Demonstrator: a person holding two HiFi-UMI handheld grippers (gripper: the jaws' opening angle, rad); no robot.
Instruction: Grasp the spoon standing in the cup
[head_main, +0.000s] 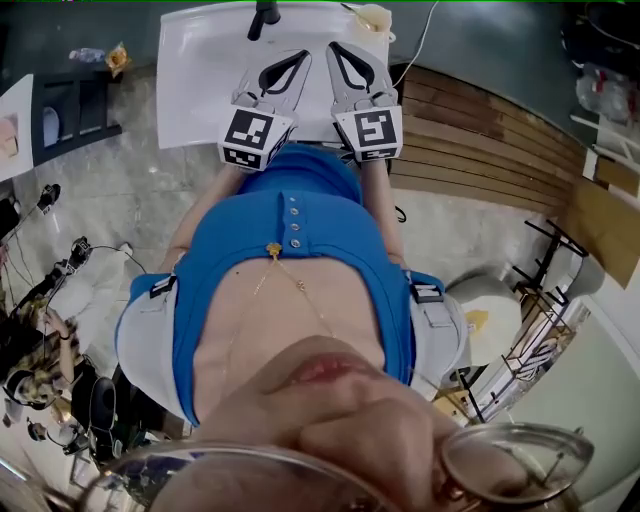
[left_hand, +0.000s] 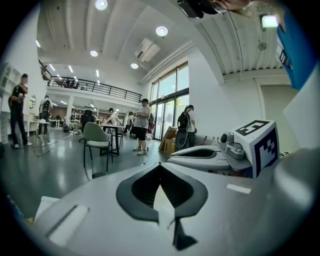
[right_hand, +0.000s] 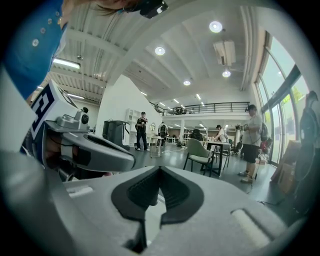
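While you hold both claws shut on nothing against your chest, the cup stands well apart from them.
Your left claw (head_main: 300, 57) and right claw (head_main: 336, 50) point over the white surface (head_main: 200, 90). The pale cup (head_main: 375, 18) sits at its far right corner, and the spoon is too small to tell. Each marker cube (head_main: 256, 138) bears black-and-white squares.

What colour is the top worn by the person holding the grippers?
It is a bright blue buttoned top, clearest in the head view.
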